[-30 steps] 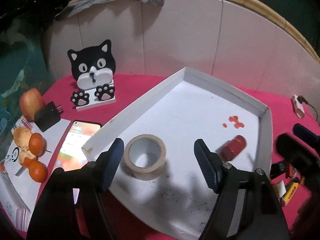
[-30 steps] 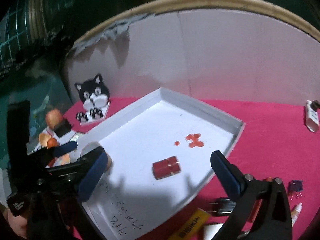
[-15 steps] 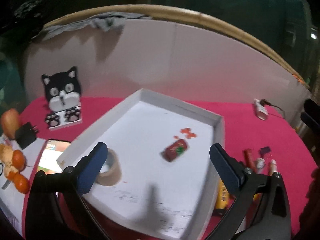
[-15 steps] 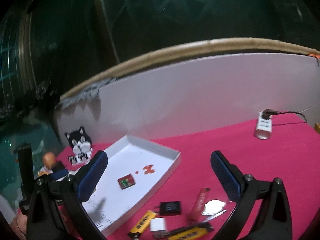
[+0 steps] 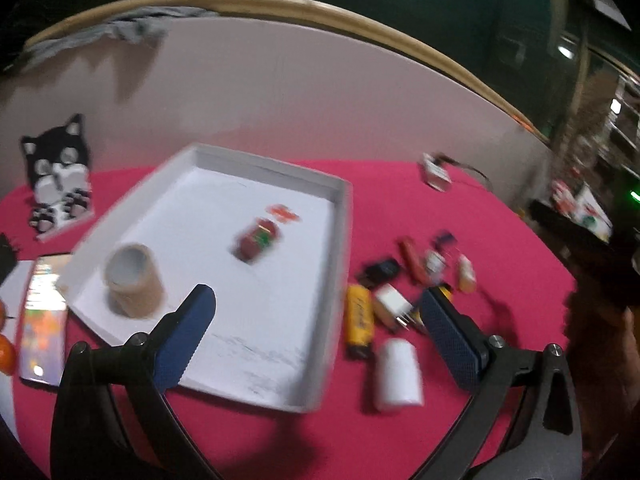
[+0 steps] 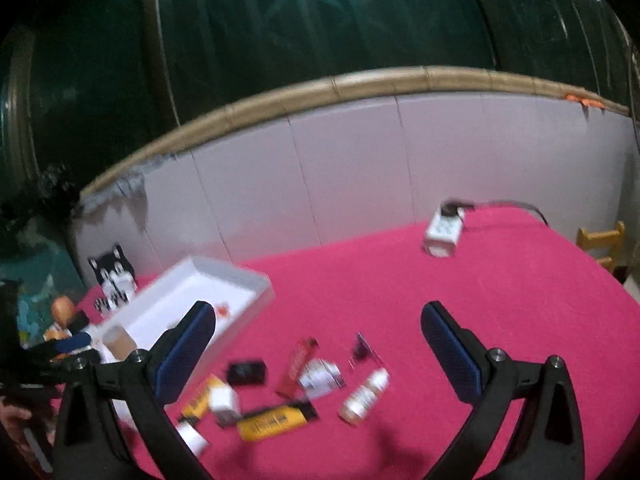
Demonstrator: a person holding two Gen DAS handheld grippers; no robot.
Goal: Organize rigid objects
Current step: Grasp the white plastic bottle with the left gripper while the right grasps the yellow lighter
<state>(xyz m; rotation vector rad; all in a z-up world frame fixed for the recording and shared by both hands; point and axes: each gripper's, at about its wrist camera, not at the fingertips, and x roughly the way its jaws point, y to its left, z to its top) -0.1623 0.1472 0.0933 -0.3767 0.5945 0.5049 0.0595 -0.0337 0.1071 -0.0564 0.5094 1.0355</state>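
Note:
A white tray point(image 5: 340, 240) lies on the pink cloth and holds a tape roll point(image 5: 134, 282) and a small red can point(image 5: 258, 240). It also shows in the right wrist view point(image 6: 256, 292). Right of the tray lie loose items: a yellow lighter point(image 5: 359, 320), a white plug point(image 5: 394, 306), a white cylinder point(image 5: 398, 374), a black block point(image 5: 380, 270), a red stick point(image 5: 412, 260). The right wrist view shows a yellow tube point(image 6: 276, 420), a small bottle point(image 6: 364, 392) and a red stick point(image 6: 298, 366). My left gripper point(image 5: 316, 324) is open and empty above the tray's near corner. My right gripper point(image 6: 316, 340) is open and empty above the items.
A black-and-white cat stand point(image 5: 58, 176) is at the back left. A phone point(image 5: 42, 316) and oranges point(image 5: 6, 354) lie at the left edge. A white power strip with a cable point(image 6: 444, 232) sits at the back right. A white wall panel point(image 6: 360, 168) borders the table.
Both grippers have pulled back and up from the tray and swung right. The tape roll stays in the tray. The loose items right of the tray have come into view.

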